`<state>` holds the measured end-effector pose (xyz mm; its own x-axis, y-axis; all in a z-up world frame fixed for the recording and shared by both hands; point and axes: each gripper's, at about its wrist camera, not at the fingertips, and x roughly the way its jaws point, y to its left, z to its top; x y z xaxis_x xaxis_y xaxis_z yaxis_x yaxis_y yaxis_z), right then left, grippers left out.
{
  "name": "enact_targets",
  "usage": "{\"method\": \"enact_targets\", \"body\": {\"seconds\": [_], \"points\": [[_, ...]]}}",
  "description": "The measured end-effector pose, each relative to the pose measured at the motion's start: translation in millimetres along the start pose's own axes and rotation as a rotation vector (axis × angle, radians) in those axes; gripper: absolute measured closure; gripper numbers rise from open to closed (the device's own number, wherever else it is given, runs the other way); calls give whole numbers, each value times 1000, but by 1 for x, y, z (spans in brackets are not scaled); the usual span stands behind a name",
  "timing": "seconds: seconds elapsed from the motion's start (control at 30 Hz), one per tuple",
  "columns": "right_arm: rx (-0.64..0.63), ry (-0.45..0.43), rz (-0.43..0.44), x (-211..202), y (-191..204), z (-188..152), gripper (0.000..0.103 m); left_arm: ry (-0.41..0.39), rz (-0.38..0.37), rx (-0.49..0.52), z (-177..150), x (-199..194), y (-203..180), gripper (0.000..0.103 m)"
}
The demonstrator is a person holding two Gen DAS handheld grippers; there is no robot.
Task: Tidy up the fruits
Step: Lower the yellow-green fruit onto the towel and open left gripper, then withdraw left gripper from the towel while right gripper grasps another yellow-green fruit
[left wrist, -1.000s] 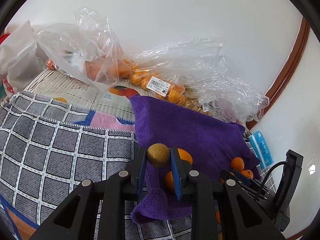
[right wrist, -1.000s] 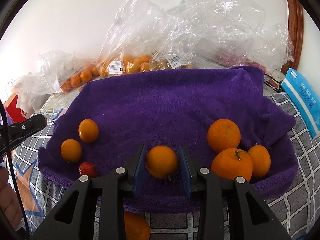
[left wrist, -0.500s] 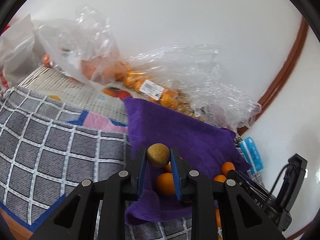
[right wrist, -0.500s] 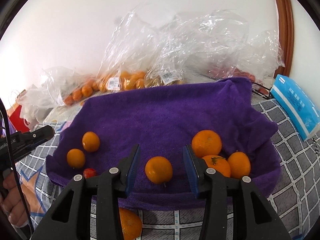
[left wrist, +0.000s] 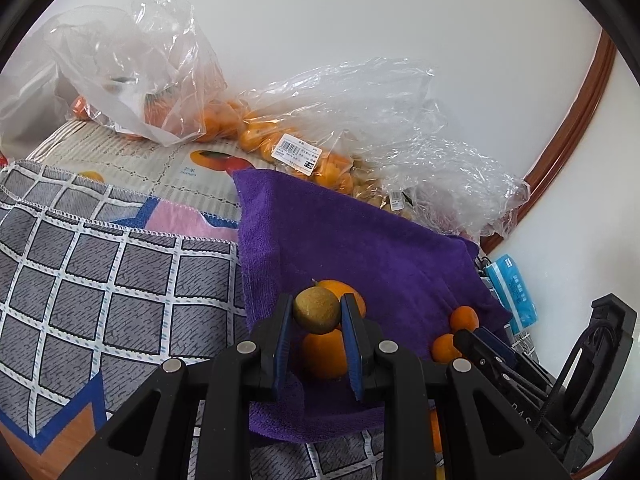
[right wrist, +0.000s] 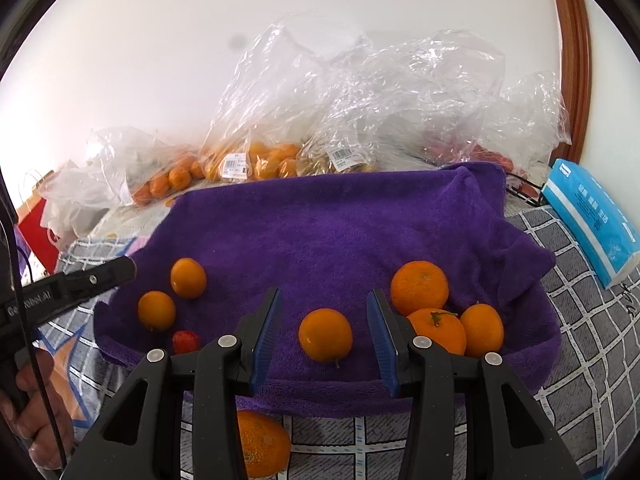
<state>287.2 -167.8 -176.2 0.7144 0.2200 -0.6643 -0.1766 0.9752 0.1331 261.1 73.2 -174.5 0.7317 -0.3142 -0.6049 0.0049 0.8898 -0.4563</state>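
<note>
A small brownish-green fruit [left wrist: 316, 309] is held clamped between the jaws of the left gripper [left wrist: 316, 312], above the near-left part of the purple towel [right wrist: 340, 232]. The right gripper [right wrist: 325, 330] is seen with its jaws spread wide on either side of a single orange [right wrist: 325, 335], which rests on the towel without being touched by either jaw. The task is judged to be partly done: three oranges [right wrist: 436, 312] are clustered touching one another at the towel's right side, two smaller oranges [right wrist: 172, 294] lie near each other at its left, and a small red fruit [right wrist: 185, 342], possibly a strawberry, sits just beside them at the front edge. One orange [right wrist: 262, 442] is left off the towel, on the checked cloth [right wrist: 592, 360] below its front hem, and the held fruit is not yet set down. Behind the towel, several clear plastic bags [right wrist: 360, 112] are stacked against the wall; oranges are visible in some, with price labels, while the contents of the others cannot be made out. A blue tissue pack [right wrist: 592, 220] lies to the right.
</note>
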Motion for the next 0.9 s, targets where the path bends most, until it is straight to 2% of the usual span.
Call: {"method": "enact_targets", "body": {"seconds": [0.23, 0.33, 0.37, 0.53, 0.6, 0.77, 0.9], "points": [[65, -2, 33, -2, -9, 0, 59, 2, 6, 4, 1, -4, -1, 80], [89, 16, 23, 0, -11, 0, 59, -9, -8, 5, 2, -9, -3, 65], [93, 22, 18, -2, -11, 1, 59, -22, -10, 9, 2, -12, -5, 64], [100, 4, 2, -20, -8, 4, 59, -60, -31, 15, 5, -25, -10, 64], [104, -14, -32, -32, -6, 4, 58, -82, -39, 15, 7, -33, -11, 62], [70, -34, -79, -60, 3, -3, 56, -156, -2, 57, 9, -51, -19, 62], [69, -24, -96, -76, 5, -12, 56, -181, -18, 73, 12, -67, -25, 62]]}}
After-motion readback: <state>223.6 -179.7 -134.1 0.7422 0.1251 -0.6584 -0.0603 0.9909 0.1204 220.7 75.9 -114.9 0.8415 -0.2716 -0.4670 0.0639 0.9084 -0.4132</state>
